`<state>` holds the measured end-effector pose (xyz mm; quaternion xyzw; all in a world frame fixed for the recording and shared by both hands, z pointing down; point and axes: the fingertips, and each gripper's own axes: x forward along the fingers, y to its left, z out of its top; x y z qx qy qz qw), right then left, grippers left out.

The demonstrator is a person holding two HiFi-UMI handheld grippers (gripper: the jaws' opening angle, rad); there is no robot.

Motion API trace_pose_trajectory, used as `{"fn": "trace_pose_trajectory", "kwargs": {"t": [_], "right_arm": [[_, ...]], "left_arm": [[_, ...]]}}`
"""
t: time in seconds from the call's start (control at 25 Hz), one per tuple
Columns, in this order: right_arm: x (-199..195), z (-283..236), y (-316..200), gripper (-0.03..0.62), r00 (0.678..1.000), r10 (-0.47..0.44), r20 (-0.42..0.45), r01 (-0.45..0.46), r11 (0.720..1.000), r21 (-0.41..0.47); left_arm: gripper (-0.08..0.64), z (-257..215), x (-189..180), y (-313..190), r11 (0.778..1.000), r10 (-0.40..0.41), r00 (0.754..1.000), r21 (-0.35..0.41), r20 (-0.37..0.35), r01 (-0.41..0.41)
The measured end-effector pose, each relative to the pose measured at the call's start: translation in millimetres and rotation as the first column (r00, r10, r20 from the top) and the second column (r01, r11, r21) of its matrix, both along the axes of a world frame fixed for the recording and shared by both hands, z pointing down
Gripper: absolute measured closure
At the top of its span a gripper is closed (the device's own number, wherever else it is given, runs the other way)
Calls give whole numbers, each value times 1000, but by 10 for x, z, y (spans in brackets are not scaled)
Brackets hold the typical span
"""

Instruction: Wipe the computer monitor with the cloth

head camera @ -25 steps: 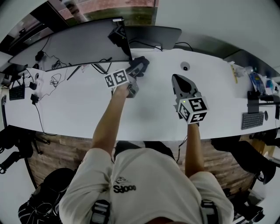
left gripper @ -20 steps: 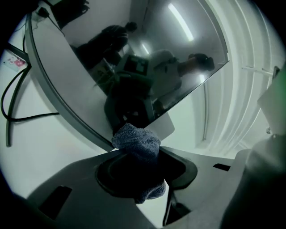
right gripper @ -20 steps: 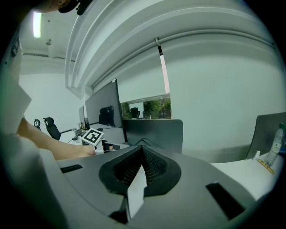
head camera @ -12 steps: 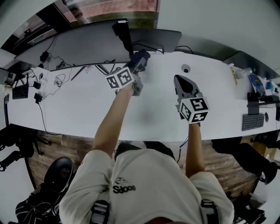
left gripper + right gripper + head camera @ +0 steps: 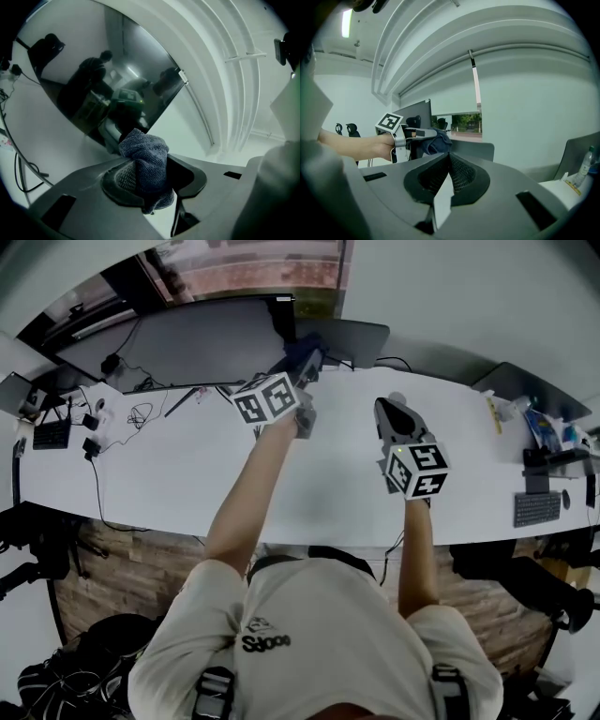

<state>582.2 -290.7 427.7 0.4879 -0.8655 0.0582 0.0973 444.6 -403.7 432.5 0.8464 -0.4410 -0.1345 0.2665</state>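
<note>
cloth (image 5: 146, 159) was pinched in the left gripper (image 5: 302, 371) fingers at the monitor (image 5: 112, 89) lower corner, contact unclear; right gripper (image 5: 449, 159) hung over the bench (image 5: 187, 465), fingers together on nothing; wiping looked barely begun, nearly the whole screen left.

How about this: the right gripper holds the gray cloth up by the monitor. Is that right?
Not quite: it is the left gripper that holds the cloth up by the monitor. The left gripper view shows the cloth pinched in its jaws. The right gripper is shut on nothing.
</note>
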Motion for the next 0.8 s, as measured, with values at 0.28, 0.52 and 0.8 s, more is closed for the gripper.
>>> {"fn": "trace_pose_trajectory", "kwargs": {"t": [0.28, 0.52, 0.8], "right_arm": [[-83, -355, 56, 598, 1000, -3, -8, 4, 998, 60], [-220, -609, 71, 598, 1000, 5, 11, -6, 995, 96], [-295, -916, 124, 598, 1000, 1, 24, -4, 990, 141]], "left_arm": [[407, -564, 10, 100, 995, 15, 997, 101, 81, -23], [408, -1027, -75, 171, 978, 27, 988, 199, 154, -58], [408, -1465, -48, 339, 953, 47, 975, 283, 216, -109]]}}
